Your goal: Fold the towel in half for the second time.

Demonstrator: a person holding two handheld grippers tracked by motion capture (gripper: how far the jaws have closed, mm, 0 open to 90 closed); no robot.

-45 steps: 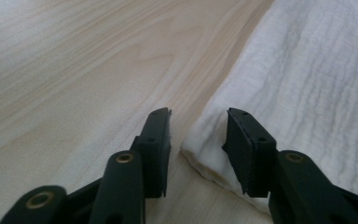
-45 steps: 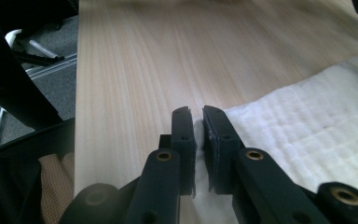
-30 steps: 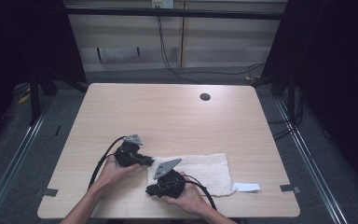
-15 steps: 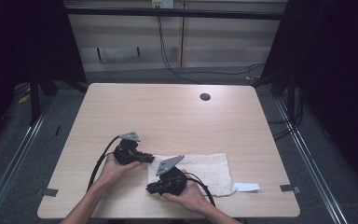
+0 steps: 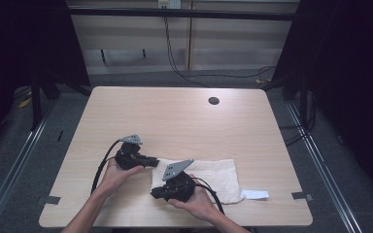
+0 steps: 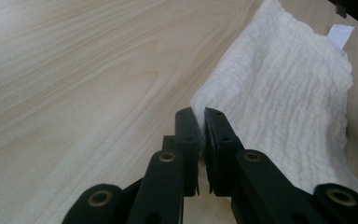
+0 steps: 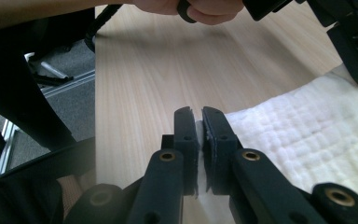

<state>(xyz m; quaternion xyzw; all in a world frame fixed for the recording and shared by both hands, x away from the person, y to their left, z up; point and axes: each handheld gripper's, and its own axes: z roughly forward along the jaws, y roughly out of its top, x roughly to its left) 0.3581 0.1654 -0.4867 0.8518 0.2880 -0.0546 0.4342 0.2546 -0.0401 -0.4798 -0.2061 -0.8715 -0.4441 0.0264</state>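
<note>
1. A pale wooden table with light grain and rounded corners carries everything; it stands over a grey floor.
2. A small round dark hole sits in the tabletop near its far edge, right of centre.
3. A white ribbed cloth towel lies flat on the near right part of the tabletop, its long side running left to right.
4. A small white rectangular tag sticks out from the towel's near right corner and lies on the wood.
5. In the left gripper view the towel's corner edge rests on the bare wood.
</note>
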